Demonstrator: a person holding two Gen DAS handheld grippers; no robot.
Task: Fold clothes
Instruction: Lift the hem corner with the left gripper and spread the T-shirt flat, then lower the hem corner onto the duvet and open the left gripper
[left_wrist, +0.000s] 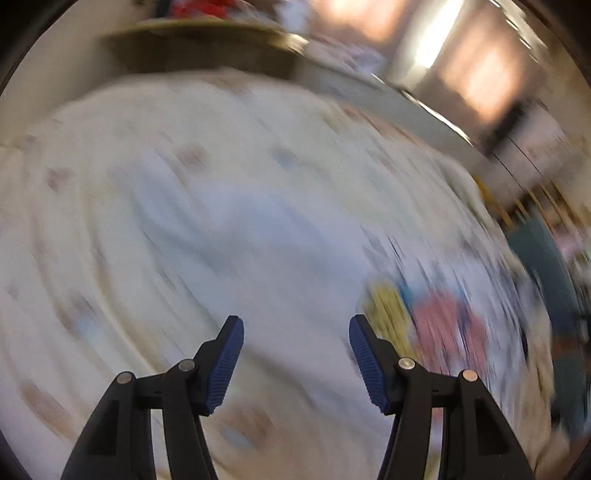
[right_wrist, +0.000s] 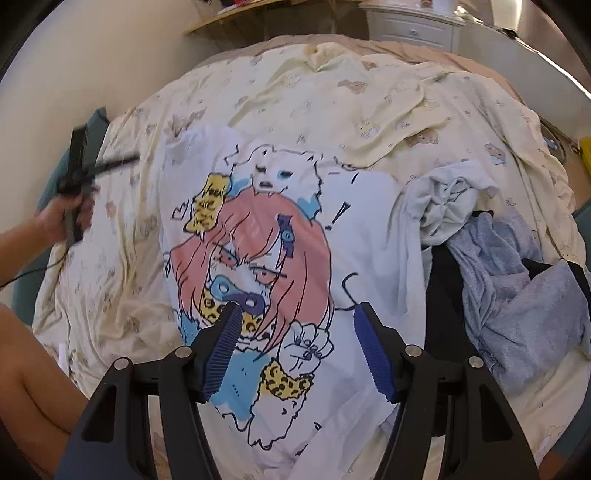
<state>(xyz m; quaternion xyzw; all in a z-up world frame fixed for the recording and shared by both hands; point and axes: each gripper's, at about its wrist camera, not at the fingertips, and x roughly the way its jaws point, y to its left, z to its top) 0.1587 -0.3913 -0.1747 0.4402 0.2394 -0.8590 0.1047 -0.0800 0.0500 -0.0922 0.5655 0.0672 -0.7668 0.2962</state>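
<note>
A white T-shirt (right_wrist: 369, 229) with a large pink-haired cartoon print lies spread flat, print up, on the bed in the right wrist view. My right gripper (right_wrist: 297, 308) hovers open over the lower part of the print, with nothing between its fingers. In the left wrist view, which is heavily blurred, my left gripper (left_wrist: 295, 321) stands open over pale cloth, its fingers apart and bare. The shirt's print (left_wrist: 436, 317) shows as a pink and yellow smear to its right. A hand (right_wrist: 55, 221) holds the left gripper off the shirt's left edge.
A yellow bear-print bedcover (right_wrist: 332, 92) lies under the shirt. Right of the shirt is a heap: a cream garment (right_wrist: 450, 192), a grey fleece (right_wrist: 517, 295) and black cloth (right_wrist: 443, 295). A white nightstand (right_wrist: 413, 26) stands behind the bed. A bare leg (right_wrist: 29, 369) is at lower left.
</note>
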